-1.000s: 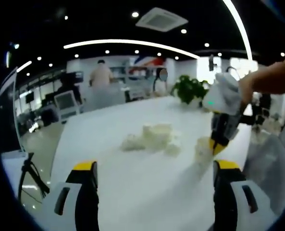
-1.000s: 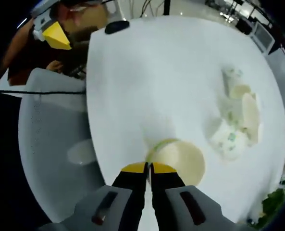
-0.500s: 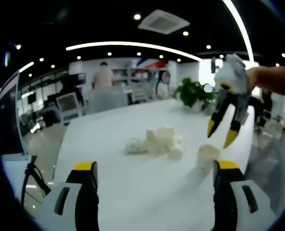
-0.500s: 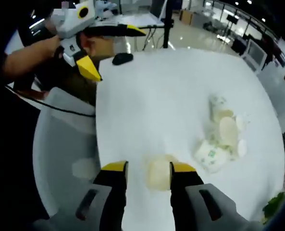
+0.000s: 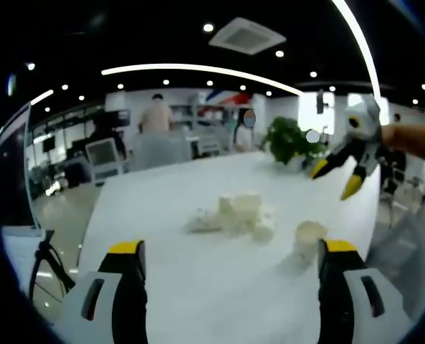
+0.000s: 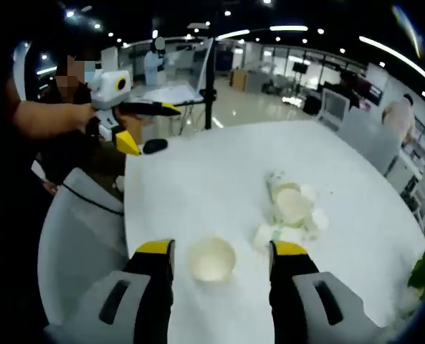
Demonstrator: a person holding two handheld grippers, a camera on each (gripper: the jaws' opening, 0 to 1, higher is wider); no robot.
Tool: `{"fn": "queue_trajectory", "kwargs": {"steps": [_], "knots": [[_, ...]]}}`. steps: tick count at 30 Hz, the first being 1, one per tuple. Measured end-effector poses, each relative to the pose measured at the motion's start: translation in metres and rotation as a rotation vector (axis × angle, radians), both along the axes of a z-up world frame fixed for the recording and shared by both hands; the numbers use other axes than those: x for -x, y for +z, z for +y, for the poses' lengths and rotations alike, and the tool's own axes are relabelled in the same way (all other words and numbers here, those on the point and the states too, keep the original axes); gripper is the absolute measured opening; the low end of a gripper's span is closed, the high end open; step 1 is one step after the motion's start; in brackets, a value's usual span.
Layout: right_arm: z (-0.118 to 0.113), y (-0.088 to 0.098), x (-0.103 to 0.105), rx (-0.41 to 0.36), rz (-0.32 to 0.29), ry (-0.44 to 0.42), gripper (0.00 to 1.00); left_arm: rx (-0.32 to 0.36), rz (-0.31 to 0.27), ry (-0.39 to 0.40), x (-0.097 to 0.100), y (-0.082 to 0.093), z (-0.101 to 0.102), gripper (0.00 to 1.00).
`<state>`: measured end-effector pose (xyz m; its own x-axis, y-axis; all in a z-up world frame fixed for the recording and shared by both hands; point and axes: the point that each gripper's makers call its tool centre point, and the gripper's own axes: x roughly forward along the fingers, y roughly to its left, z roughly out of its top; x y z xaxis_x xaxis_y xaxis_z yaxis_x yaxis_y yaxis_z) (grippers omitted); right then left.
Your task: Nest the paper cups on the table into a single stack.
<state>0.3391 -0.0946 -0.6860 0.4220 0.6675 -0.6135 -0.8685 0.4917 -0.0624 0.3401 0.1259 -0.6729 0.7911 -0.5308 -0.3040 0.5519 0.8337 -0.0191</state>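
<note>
In the left gripper view, the left gripper rises from the bottom with its yellow-tipped fingers spread wide and holding nothing. Between them lies the white desk. A single paper cup stands upright with its mouth up, just beside the right finger of this gripper. Further back, near the middle of the desk, a heap of paper cups lies; some are on their sides, and they touch each other. The right gripper hangs in the air above the far right side of the desk, held by a hand, its fingers spread and empty. Behind the desk there are a green plant, a monitor, a person with the back turned, and ceiling lights in a large office.

In the right gripper view, the right gripper has its fingers wide apart, and the single paper cup stands on the desk between them, touching neither. The heap of paper cups lies beyond it, to the right. The left gripper is at the upper left, over the desk edge, with its fingers spread. A dark computer mouse lies on the desk just below it. A grey chair stands by the near edge.
</note>
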Motion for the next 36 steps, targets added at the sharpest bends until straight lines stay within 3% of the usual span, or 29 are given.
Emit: {"fn": "queue_trajectory", "kwargs": {"steps": [4, 7, 11, 17, 21, 25, 28, 31, 36], "knots": [[-0.019, 0.0, -0.005, -0.107, -0.035, -0.13, 0.54, 0.0, 0.014, 0.007, 0.002, -0.006, 0.001, 0.99], [-0.037, -0.001, -0.01, -0.14, -0.075, -0.207, 0.57, -0.006, 0.016, 0.015, 0.005, -0.01, 0.002, 0.99], [-0.053, -0.005, -0.006, -0.199, -0.071, -0.281, 0.63, -0.013, 0.011, 0.026, 0.008, -0.013, 0.004, 0.99], [-0.073, -0.018, -0.002, -0.208, -0.165, -0.355, 0.68, 0.004, 0.02, 0.035, 0.013, -0.021, 0.004, 0.99], [-0.082, -0.031, 0.004, -0.219, -0.201, -0.389, 0.68, -0.019, 0.026, 0.035, 0.014, -0.027, 0.003, 0.99], [-0.093, -0.033, 0.008, -0.281, -0.207, -0.441, 0.72, -0.088, -0.009, 0.012, 0.018, -0.031, -0.003, 0.99], [-0.099, -0.034, 0.011, -0.292, -0.22, -0.452, 0.77, -0.057, -0.023, 0.023, 0.019, -0.029, -0.006, 0.99], [-0.102, -0.04, 0.019, -0.35, -0.167, -0.488, 0.85, -0.035, -0.041, 0.043, 0.018, -0.026, -0.005, 0.99], [-0.105, -0.047, 0.027, -0.349, -0.21, -0.515, 0.94, -0.03, -0.023, 0.046, 0.019, -0.033, -0.008, 0.99]]}}
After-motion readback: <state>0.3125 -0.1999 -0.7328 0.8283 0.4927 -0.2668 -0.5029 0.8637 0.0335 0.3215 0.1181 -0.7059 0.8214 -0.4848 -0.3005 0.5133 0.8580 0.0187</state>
